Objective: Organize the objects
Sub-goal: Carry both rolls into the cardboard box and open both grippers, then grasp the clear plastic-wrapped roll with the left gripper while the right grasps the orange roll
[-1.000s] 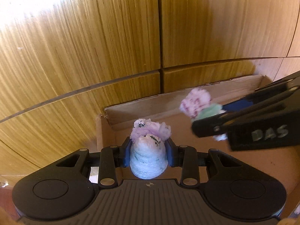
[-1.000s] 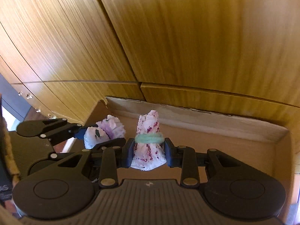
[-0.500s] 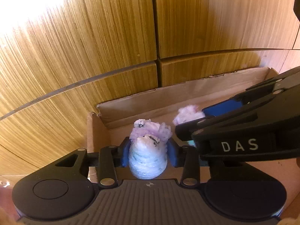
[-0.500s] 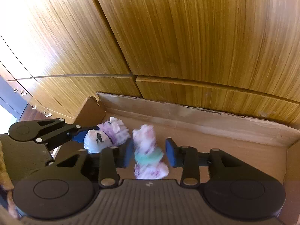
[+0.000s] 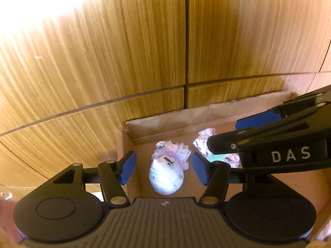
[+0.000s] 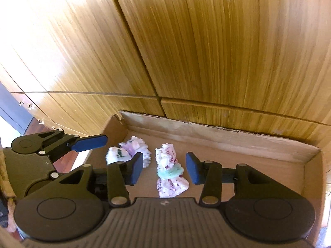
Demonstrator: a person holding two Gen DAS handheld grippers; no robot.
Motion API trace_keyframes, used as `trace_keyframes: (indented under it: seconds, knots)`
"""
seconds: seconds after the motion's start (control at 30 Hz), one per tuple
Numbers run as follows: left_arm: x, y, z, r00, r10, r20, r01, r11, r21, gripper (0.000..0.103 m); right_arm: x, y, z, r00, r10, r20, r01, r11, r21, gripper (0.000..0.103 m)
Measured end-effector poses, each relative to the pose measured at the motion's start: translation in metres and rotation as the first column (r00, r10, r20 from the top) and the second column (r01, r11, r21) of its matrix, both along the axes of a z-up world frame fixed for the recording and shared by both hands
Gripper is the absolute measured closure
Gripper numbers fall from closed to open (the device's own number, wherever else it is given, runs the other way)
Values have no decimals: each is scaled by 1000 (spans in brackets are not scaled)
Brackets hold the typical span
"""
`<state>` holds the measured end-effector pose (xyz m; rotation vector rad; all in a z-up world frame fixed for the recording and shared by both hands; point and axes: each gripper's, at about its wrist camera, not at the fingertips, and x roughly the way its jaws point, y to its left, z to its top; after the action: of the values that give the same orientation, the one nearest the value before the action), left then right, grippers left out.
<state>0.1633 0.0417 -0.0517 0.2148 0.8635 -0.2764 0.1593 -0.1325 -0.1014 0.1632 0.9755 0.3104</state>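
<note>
Both rolled sock bundles lay in the cardboard box (image 6: 227, 136), near its far left corner; the left gripper (image 5: 163, 166) and right gripper (image 6: 164, 168) had just opened, empty, and might snag one if lifted carelessly

Both wrist views look steeply down, close, sharing the cardboard box (image 5: 206, 119) against wooden cabinets (image 6: 206, 51).

Looks like a home: wood-grain wardrobe doors (image 6: 206, 41) fill 12 o'clock, small knobbed drawers (image 6: 31, 111) at 9, reddish wood floor (image 6: 66, 161) beside a cardboard box (image 6: 227, 136) holding rolled socks (image 6: 168, 173).
</note>
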Motion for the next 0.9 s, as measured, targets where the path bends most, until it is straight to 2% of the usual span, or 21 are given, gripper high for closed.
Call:
trace_keyframes:
  seconds: [0.23, 0.3, 0.43, 0.53, 0.73, 0.9]
  knots:
    - [-9, -9, 19, 999, 23, -36, -22, 1000, 11, 31, -14, 2, 17, 1000, -1, 6, 1, 1000, -28, 60]
    - [-14, -10, 26, 999, 28, -46, -28, 999, 16, 26, -20, 3, 21, 1000, 0, 11, 0, 1000, -30, 59]
    - [-15, -21, 25, 996, 56, -69, -57, 998, -1, 23, -34, 3, 33, 1000, -10, 13, 10, 999, -43, 54]
    - [-30, -18, 38, 996, 63, -68, -63, 998, -7, 18, -52, 2, 48, 1000, -4, 26, 6, 998, -57, 48]
    - [-61, -15, 61, 995, 72, -65, -72, 997, 3, 17, -79, 8, 71, 999, 0, 43, 5, 995, -102, 34]
    - [-85, -6, 71, 994, 84, -76, -85, 996, -7, 16, -104, 7, 86, 999, 6, 52, 1, 993, -119, 29]
